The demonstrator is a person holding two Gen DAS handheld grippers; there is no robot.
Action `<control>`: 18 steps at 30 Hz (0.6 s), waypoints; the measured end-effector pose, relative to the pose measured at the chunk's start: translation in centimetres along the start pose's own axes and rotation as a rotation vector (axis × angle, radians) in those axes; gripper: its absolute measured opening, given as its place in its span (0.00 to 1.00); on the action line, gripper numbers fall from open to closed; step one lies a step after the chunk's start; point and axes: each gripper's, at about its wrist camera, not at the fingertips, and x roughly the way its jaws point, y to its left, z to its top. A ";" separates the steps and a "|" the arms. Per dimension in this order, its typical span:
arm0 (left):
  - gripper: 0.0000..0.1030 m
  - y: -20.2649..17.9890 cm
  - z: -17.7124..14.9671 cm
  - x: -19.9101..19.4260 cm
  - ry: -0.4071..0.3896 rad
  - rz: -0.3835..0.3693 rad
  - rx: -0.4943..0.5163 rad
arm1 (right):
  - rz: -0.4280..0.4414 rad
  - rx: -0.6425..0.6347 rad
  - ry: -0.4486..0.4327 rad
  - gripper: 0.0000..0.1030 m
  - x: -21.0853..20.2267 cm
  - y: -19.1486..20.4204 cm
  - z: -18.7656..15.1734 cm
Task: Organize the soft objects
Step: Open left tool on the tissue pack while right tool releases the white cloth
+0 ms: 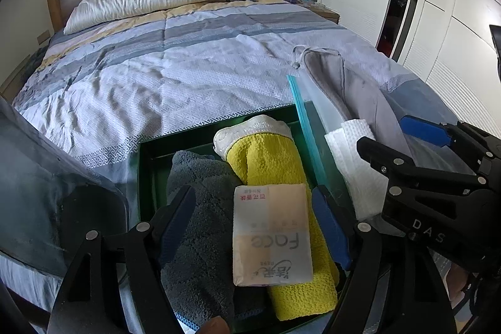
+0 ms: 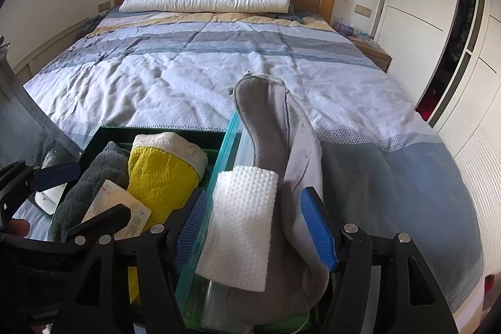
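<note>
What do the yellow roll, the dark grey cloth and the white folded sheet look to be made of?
Yellow roll: likely microfibre towelling, matte, with a bumpy looped weave and a white bound edge. Dark grey cloth: plush terry or microfibre, with a soft fuzzy pile. White folded sheet: probably embossed disposable nonwoven or paper towel, shown by its regular dimpled pattern; the exact fibre is unclear.

Both claws are held low, side by side: the left claw point(image 1: 253, 227) spread wide, the right claw point(image 2: 256, 227) equally agape.
</note>
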 end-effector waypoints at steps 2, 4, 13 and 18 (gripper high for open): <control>0.70 0.0 0.1 -0.2 -0.005 0.000 -0.003 | -0.010 -0.004 -0.008 0.63 -0.3 0.1 0.1; 0.70 0.0 0.2 -0.3 -0.011 -0.005 -0.008 | -0.025 -0.007 -0.020 0.67 -0.6 0.1 0.2; 0.70 0.0 0.3 -2.0 -0.046 -0.033 -0.029 | -0.080 0.049 -0.083 1.00 -2.5 -0.6 0.4; 0.70 -0.4 0.1 -3.4 -0.069 -0.047 -0.023 | -0.101 0.075 -0.130 1.00 -4.5 -0.9 0.1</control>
